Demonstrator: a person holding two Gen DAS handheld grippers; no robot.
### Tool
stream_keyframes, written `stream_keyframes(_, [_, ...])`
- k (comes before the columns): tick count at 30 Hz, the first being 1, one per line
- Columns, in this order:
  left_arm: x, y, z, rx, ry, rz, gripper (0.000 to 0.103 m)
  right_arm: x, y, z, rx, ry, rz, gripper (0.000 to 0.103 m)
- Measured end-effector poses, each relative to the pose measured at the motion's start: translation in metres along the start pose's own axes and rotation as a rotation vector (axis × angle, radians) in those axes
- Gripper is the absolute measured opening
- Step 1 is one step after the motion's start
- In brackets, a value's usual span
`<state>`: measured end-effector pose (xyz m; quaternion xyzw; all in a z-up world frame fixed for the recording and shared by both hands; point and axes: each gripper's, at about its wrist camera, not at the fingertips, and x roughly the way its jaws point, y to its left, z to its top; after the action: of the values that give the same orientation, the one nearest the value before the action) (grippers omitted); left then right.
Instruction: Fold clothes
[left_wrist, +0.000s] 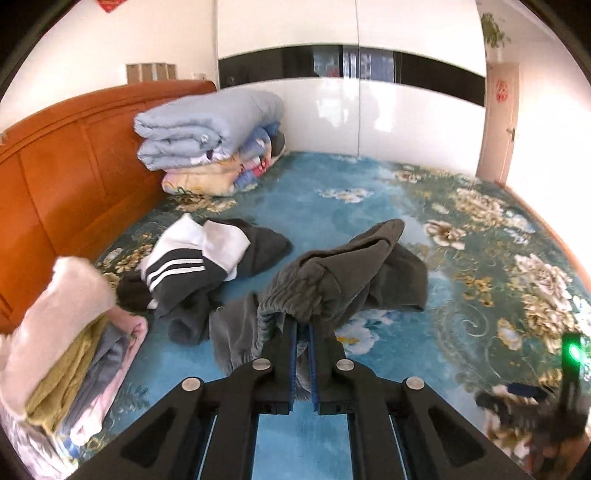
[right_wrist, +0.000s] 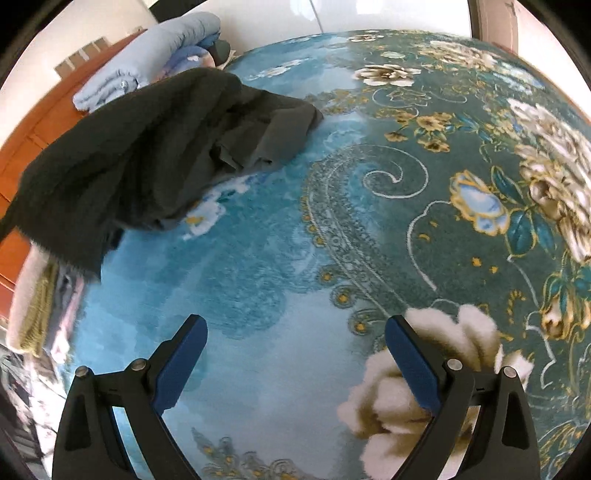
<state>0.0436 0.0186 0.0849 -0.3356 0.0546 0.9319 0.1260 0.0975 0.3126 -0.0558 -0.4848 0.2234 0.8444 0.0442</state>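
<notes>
My left gripper (left_wrist: 303, 326) is shut on the gathered waistband of dark grey trousers (left_wrist: 351, 273) and holds them up, the rest draping onto the blue floral bedspread (left_wrist: 332, 177). The same trousers (right_wrist: 147, 155) hang at the upper left in the right wrist view. My right gripper (right_wrist: 295, 332) is open and empty, just above the bedspread (right_wrist: 280, 258), to the right of and below the trousers. It shows blurred at the lower right in the left wrist view (left_wrist: 535, 406).
A crumpled dark garment with white stripes (left_wrist: 192, 258) lies left of the trousers. A stack of folded clothes (left_wrist: 70, 350) sits at the near left. Folded quilts (left_wrist: 207, 136) lie against the orange headboard (left_wrist: 55, 177). White wardrobe doors (left_wrist: 369, 110) stand behind the bed.
</notes>
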Motion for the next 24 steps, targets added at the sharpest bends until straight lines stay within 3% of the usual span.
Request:
stream_keyframes(4, [-0.043, 0.016, -0.031, -0.022, -0.014, 0.001, 0.006, -0.010, -0.002, 0.004, 0.076, -0.021, 0.104, 0.097])
stream_keyframes(9, [-0.067, 0.034, -0.080, -0.034, 0.059, 0.047, 0.006, -0.016, 0.010, 0.016, 0.139, -0.040, 0.249, 0.097])
stream_keyframes(20, [-0.092, 0.072, -0.107, -0.128, 0.068, 0.121, 0.006, 0.053, 0.042, 0.049, 0.353, 0.054, 0.468, 0.096])
stream_keyframes(24, [-0.102, 0.086, -0.117, -0.163, 0.071, 0.148, 0.006, 0.074, 0.052, 0.066, 0.423, 0.072, 0.525, 0.083])
